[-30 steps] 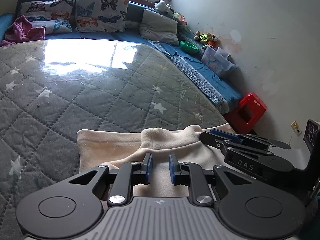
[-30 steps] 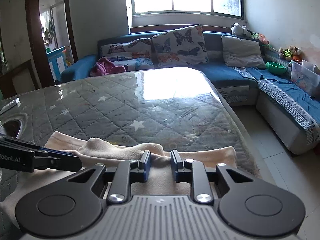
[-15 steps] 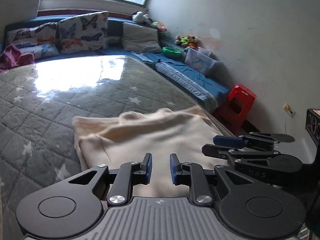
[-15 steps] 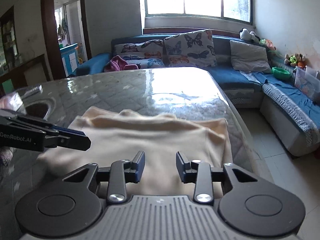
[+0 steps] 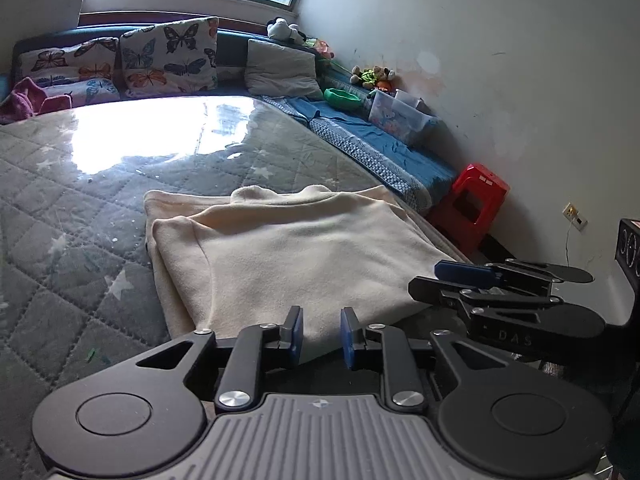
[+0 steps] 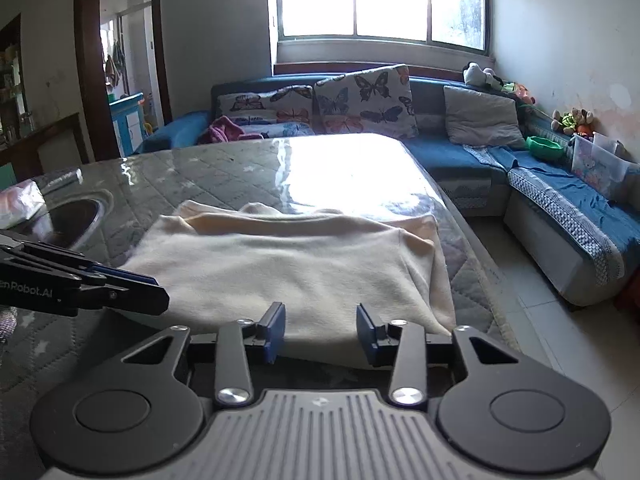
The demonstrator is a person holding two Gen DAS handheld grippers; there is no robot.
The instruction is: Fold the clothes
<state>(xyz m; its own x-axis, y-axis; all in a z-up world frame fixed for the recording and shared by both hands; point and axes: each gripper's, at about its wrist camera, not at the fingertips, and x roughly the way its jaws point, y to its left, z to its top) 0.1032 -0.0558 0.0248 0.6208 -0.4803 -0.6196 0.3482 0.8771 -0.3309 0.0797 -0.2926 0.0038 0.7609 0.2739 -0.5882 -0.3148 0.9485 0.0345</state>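
A cream garment (image 5: 296,252) lies folded flat on the grey quilted star-pattern table (image 5: 80,216), close to its right edge. My left gripper (image 5: 320,334) hovers at the garment's near edge. Its jaws are opening, and cloth shows in the narrow gap, but the blue pads do not press on it. In the right wrist view the same garment (image 6: 288,264) lies ahead. My right gripper (image 6: 320,330) stands at its near hem with jaws opening wider and the pads clear of the cloth. Each gripper shows in the other's view: the right gripper (image 5: 460,278) and the left gripper (image 6: 132,290).
A metal bowl (image 6: 76,220) and a white packet (image 6: 18,204) sit on the table's left side. Beyond the table's right edge are a red stool (image 5: 476,204), tiled floor (image 6: 560,344) and a blue sofa (image 6: 568,208) with butterfly cushions (image 5: 168,58), a clear box and toys.
Both grippers have drawn back from the garment's far edge to its near hem. The garment now lies spread flat ahead. The right jaws have widened clearly, the left ones slightly.
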